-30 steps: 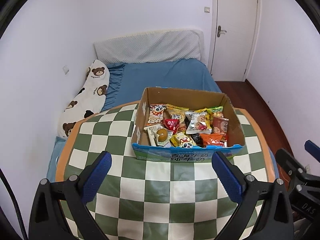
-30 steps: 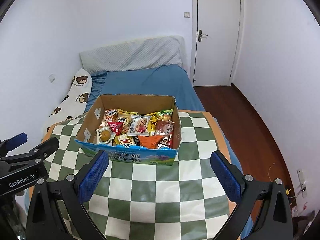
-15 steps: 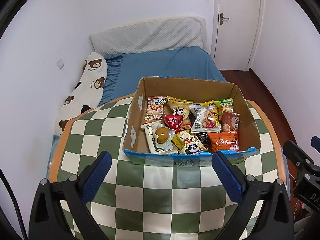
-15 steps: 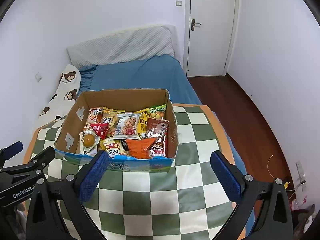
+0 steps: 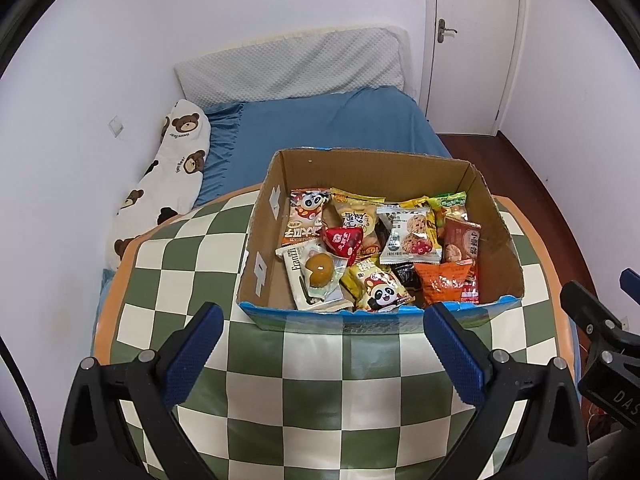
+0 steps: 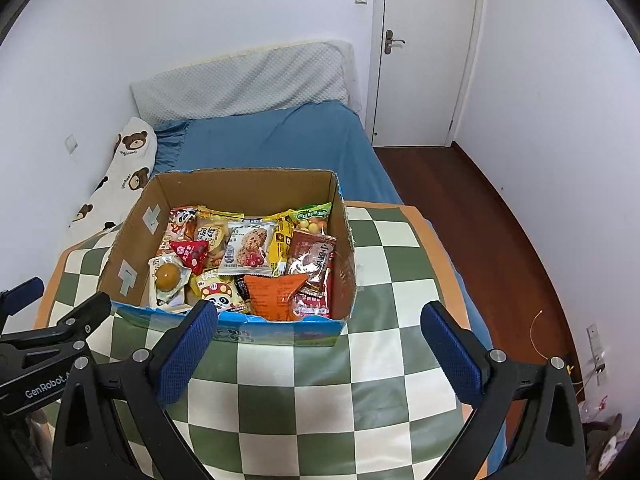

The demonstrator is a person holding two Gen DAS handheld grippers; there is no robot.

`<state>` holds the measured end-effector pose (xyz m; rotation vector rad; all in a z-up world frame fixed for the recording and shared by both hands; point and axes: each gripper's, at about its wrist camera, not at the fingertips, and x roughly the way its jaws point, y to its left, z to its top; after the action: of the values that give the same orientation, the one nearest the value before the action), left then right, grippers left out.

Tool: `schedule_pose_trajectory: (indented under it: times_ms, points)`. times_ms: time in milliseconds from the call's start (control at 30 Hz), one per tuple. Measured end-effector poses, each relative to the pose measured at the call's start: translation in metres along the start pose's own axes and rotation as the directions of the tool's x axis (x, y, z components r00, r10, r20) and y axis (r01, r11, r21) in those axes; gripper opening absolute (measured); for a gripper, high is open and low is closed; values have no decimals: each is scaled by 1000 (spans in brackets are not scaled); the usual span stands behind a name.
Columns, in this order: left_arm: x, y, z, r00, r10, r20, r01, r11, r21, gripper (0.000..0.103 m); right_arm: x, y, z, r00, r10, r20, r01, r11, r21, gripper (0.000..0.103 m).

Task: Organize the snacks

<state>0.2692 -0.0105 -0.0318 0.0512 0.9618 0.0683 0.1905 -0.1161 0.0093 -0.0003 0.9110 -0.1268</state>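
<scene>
An open cardboard box [image 5: 502, 236] [image 6: 130, 228] stands on a round table with a green and cream checked cloth [image 5: 312, 384] [image 6: 312, 384]. It holds several snack packets, among them a panda packet [image 5: 380, 286] [image 6: 218, 294], an orange packet [image 5: 444, 280] [image 6: 274, 294], a white cookie packet [image 5: 410, 236] [image 6: 248, 250] and a clear pack with a yellow pastry [image 5: 316, 272] [image 6: 167, 276]. My left gripper [image 5: 320, 354] is open and empty, just in front of the box. My right gripper [image 6: 316, 354] is open and empty, near the box's front right corner.
A bed with a blue sheet [image 5: 320, 124] [image 6: 280, 136], a grey headboard cushion and a bear-print pillow [image 5: 168, 176] lies behind the table. A white door [image 6: 424, 52] and wooden floor [image 6: 480, 220] are at the right. The table edge drops off to the right.
Both grippers have moved forward and higher toward the box, so the view looks more steeply into it. Both stay open and empty.
</scene>
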Motion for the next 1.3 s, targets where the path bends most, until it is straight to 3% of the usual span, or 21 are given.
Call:
schedule_pose_trajectory:
  times_ms: [1300]
  points:
    - [-20, -5, 5, 999, -15, 42, 15, 1000, 4, 102, -18, -6, 4, 1000, -15, 23, 15, 1000, -1, 103]
